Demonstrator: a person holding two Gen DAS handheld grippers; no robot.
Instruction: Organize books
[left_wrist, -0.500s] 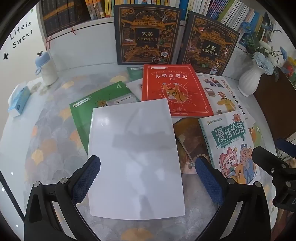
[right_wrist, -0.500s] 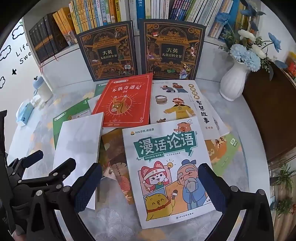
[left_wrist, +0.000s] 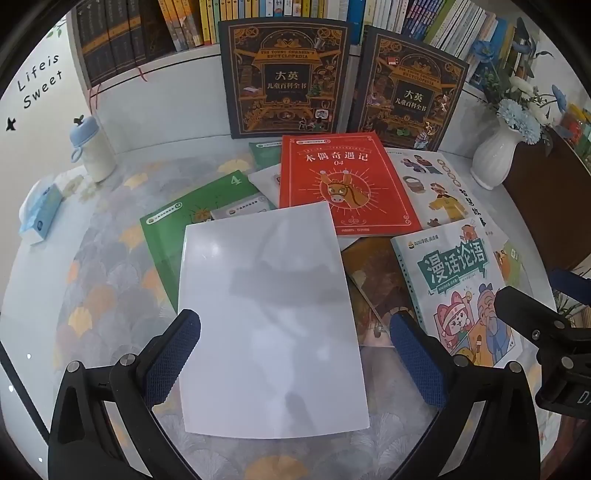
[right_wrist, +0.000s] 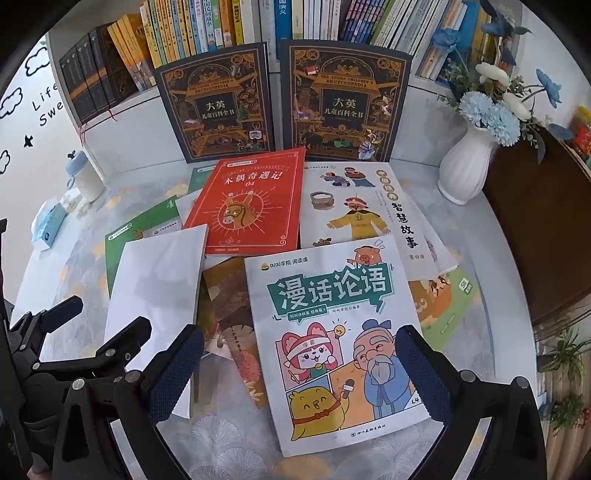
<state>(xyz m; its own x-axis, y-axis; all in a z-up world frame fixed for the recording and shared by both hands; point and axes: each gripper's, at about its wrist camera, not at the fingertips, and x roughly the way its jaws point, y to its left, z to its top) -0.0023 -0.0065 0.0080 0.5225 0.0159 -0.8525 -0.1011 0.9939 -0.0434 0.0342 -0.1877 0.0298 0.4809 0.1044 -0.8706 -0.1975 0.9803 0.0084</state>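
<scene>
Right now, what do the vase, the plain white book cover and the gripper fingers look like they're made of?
Vase: probably glazed ceramic, white, ribbed, faintly shiny.
White book cover: glossy coated paper or laminate; it mirrors a blurred reflection.
Fingers: blue pads with knurled texture, likely rubber, on matte black plastic or metal arms.

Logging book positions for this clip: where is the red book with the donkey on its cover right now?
The red book lies flat mid-table in both wrist views, just in front of the two upright dark encyclopedias. The plain white book overlaps its near-left corner.
</scene>
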